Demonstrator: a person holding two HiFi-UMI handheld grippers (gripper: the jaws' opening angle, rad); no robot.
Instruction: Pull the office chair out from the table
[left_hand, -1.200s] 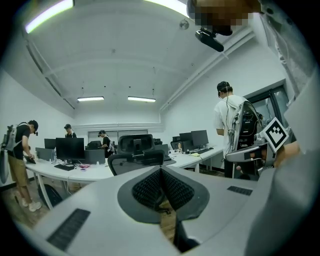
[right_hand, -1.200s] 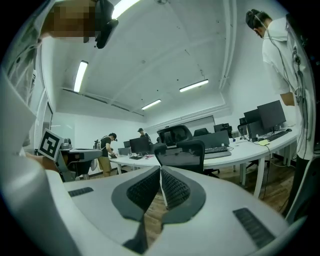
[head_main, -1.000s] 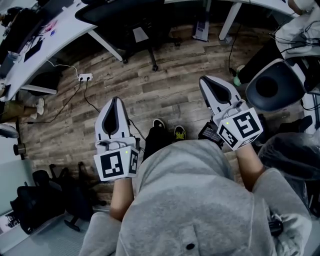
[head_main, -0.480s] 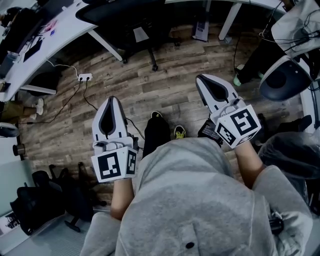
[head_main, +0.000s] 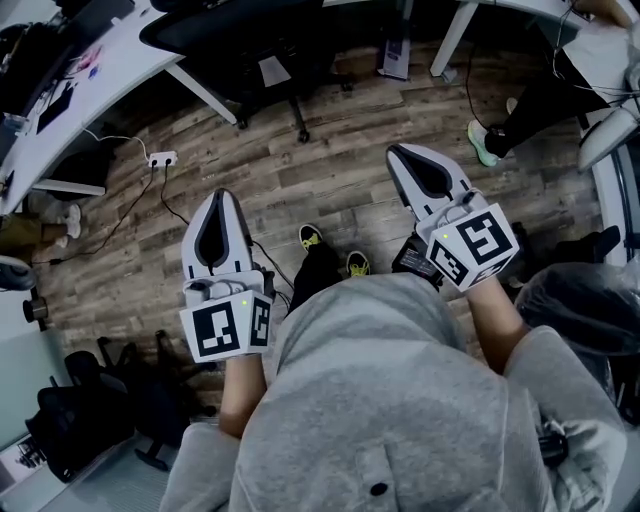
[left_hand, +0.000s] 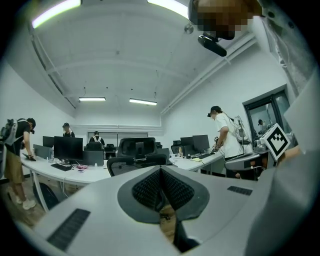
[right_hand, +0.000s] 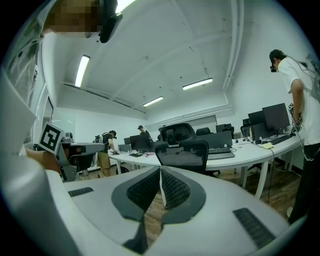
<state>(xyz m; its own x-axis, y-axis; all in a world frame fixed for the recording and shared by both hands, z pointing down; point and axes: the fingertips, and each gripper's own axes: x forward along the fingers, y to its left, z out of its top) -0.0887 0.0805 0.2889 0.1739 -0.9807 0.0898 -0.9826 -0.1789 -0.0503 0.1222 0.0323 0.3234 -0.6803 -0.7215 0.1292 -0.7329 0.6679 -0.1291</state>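
Note:
A black mesh office chair (head_main: 262, 45) stands tucked under the curved white table (head_main: 105, 62) at the top of the head view. Its backrest (left_hand: 136, 161) and headrest show straight ahead in the left gripper view. The right gripper view has the same chair (right_hand: 182, 155) just ahead at the table edge. My left gripper (head_main: 222, 196) is shut and empty, held level over the wood floor and well short of the chair. My right gripper (head_main: 398, 152) is also shut with nothing in it, pointing toward the chair base (head_main: 295, 100). Neither touches the chair.
A power strip (head_main: 160, 158) with trailing cables lies on the floor at left. A slanted white table leg (head_main: 205, 93) is beside the chair. Another person's legs (head_main: 520, 95) stand at upper right. Black bags (head_main: 85, 420) sit at lower left. Several people work at desks with monitors (left_hand: 67, 147).
Both grippers have edged toward the table with the person's step. The round chair seat at the right has slid out of view, and a standing person's legs now show there.

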